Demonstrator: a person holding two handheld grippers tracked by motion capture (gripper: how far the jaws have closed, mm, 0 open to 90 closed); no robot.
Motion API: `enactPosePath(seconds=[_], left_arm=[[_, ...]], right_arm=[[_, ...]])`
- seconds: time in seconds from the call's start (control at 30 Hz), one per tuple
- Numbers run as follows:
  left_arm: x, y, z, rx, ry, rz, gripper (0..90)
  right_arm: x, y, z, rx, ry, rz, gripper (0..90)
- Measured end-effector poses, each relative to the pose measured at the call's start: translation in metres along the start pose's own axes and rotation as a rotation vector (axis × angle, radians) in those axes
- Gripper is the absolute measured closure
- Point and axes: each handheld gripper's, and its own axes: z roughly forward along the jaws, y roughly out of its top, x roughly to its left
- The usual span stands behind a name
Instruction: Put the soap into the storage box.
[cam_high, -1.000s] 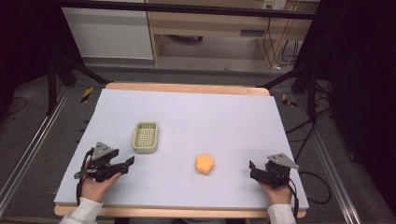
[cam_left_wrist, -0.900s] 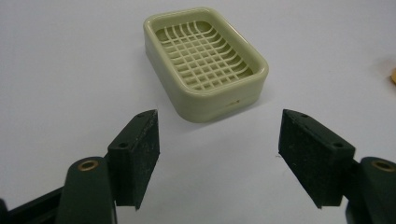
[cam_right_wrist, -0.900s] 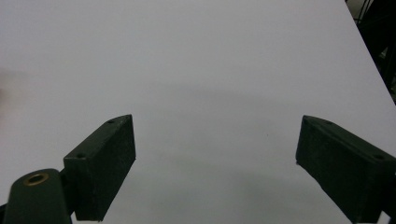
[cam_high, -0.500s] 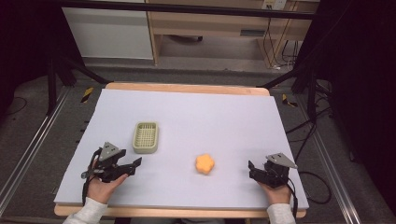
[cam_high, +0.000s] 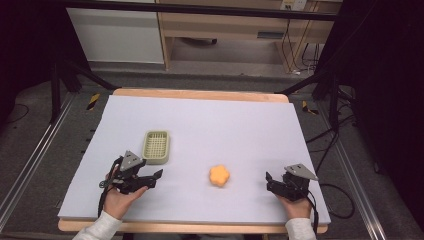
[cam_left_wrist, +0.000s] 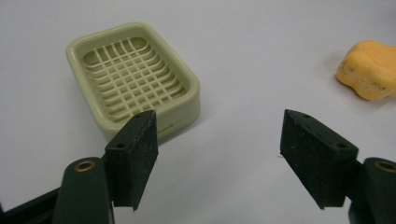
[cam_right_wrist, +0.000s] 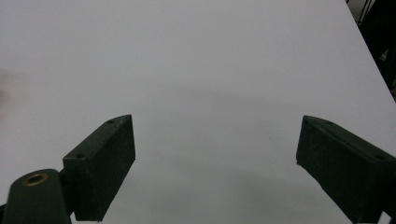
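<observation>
We see a white table (cam_high: 210, 125) with a wooden edge, black cables (cam_high: 295, 50) on the floor beyond, a pale cabinet (cam_high: 117, 35) behind.

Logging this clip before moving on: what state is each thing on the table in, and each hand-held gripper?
Left hand-held gripper: open, holding nothing, jaws near the soap dish.
Right hand-held gripper: open, holding nothing, bare table ahead.
Soap dish: upright on the table, empty, untouched.
Orange sponge: lying free on the table, between the two grippers, untouched.
Table: covered by a pale sheet.
</observation>
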Motion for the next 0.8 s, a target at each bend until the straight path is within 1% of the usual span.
enactPosePath(seconds=[0.13, 0.23, 0.33, 0.43, 0.53, 0.8], left_arm=[[-0.006, 0.004, 0.001, 0.001, -0.012, 0.022, 27.6], [-0.009, 0.006, 0.001, 0.002, -0.019, 0.035, 27.7], [-0.012, 0.010, 0.003, -0.001, -0.025, 0.036, 27.6], [-0.015, 0.014, 0.005, 0.005, -0.034, 0.045, 27.5], [-0.020, 0.018, 0.008, 0.002, -0.043, 0.047, 27.4], [-0.033, 0.029, 0.015, -0.002, -0.071, 0.069, 26.6]], right_arm=[[0.000, 0.000, 0.000, -0.002, -0.001, 0.003, 11.9], [0.000, 0.000, 0.000, -0.005, -0.003, -0.003, 11.9], [0.001, 0.000, 0.001, -0.002, -0.003, -0.005, 11.9], [0.001, 0.000, 0.001, -0.003, -0.002, -0.007, 11.9], [0.001, 0.000, 0.001, -0.002, -0.002, -0.007, 11.9], [0.001, 0.000, 0.001, -0.003, 0.000, -0.005, 11.9]])
